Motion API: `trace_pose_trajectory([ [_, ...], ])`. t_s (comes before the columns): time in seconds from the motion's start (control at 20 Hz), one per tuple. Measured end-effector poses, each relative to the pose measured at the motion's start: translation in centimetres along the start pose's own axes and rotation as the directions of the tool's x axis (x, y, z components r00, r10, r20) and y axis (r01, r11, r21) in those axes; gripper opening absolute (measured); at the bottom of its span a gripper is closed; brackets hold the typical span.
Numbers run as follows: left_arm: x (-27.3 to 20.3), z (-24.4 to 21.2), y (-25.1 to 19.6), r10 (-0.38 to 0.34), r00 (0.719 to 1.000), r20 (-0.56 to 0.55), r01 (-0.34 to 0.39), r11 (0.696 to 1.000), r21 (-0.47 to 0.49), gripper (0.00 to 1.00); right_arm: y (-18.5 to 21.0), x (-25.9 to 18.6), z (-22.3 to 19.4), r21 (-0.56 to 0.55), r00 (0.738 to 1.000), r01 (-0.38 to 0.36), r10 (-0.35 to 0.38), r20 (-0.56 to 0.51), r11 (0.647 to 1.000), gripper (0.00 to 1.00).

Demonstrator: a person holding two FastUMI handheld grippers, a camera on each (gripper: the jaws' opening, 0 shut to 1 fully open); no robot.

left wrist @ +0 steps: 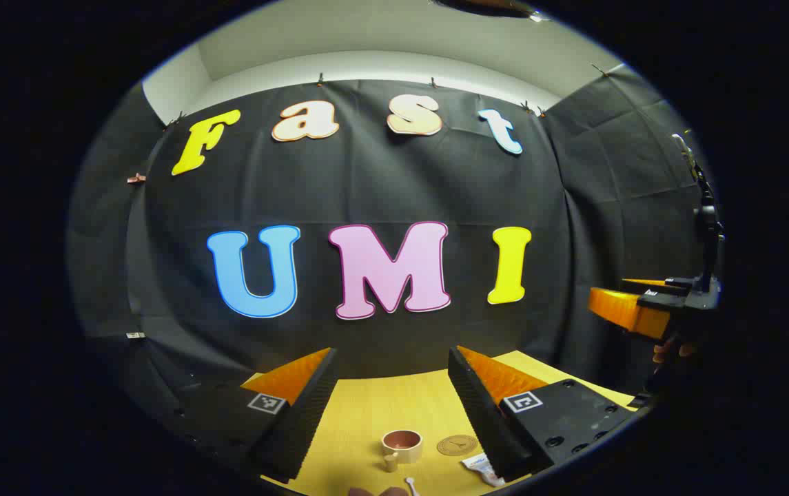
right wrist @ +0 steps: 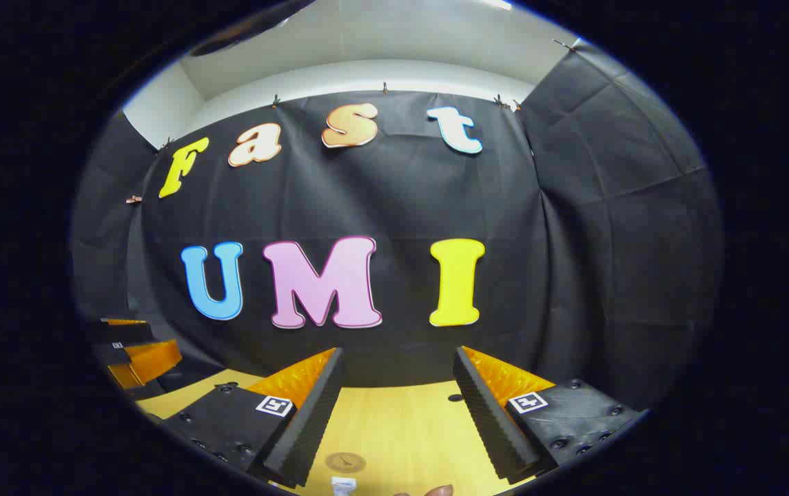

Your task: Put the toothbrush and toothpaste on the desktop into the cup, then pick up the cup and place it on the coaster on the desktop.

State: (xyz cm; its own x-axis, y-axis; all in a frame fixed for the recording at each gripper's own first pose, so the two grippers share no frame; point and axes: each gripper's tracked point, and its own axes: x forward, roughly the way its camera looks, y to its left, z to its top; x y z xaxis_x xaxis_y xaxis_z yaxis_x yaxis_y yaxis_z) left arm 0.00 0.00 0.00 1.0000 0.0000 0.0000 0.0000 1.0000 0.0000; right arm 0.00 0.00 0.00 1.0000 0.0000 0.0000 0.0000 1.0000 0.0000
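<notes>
From the left gripper view we get the cup (left wrist: 402, 445), which looks empty, sitting on the yellow wooden surface (left wrist: 366, 413) with the round coaster (left wrist: 457, 445) just beside it. The toothpaste (left wrist: 484, 470) lies near the coaster, and the tip of the toothbrush (left wrist: 410, 485) pokes in at the bottom edge. The left hand-held gripper (left wrist: 390, 368) is spread wide, holding nothing. The right gripper view picks up the coaster (right wrist: 345, 461) and a bit of the toothpaste (right wrist: 343, 485) too; the right hand-held gripper (right wrist: 397, 368) is also wide and empty. Black cloth walls all round.
</notes>
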Motion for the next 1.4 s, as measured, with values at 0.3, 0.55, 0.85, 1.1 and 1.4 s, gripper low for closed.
trace_pose_trajectory([
  [0.3, -0.5, -0.5, 4.2, 0.014, 1.0, -0.011, -0.015, 0.999, -0.044, 0.98, 3.3, -1.4, 0.8, -0.065, 1.0, 0.004, -0.004, -0.001, 0.998, 0.93],
  [0.55, -0.5, -0.6, 4.2, 0.012, 1.0, -0.016, -0.013, 0.999, -0.039, 0.98, 2.9, -1.0, 0.5, -0.062, 1.0, 0.011, -0.012, -0.015, 0.998, 1.0],
  [0.85, -0.7, -1.1, 4.3, 0.024, 0.999, -0.026, -0.025, 0.999, -0.043, 0.98, 3.3, -0.9, -0.1, -0.075, 0.999, -0.012, 0.009, -0.041, 0.997, 0.96],
  [1.1, -1.3, -1.8, 5.5, 0.042, 0.998, -0.04, -0.043, 0.998, -0.035, 0.98, 5.4, -1.9, -4.3, -0.084, 0.98, -0.075, 0.058, -0.188, 0.994, 0.92],
  [1.4, -3.0, -3.5, 7.5, 0.062, 0.995, -0.072, -0.064, 0.998, -0.022, 0.98, 8.8, -5.0, -15.7, -0.059, 0.849, -0.198, 0.142, -0.509, 0.978, 0.96],
])
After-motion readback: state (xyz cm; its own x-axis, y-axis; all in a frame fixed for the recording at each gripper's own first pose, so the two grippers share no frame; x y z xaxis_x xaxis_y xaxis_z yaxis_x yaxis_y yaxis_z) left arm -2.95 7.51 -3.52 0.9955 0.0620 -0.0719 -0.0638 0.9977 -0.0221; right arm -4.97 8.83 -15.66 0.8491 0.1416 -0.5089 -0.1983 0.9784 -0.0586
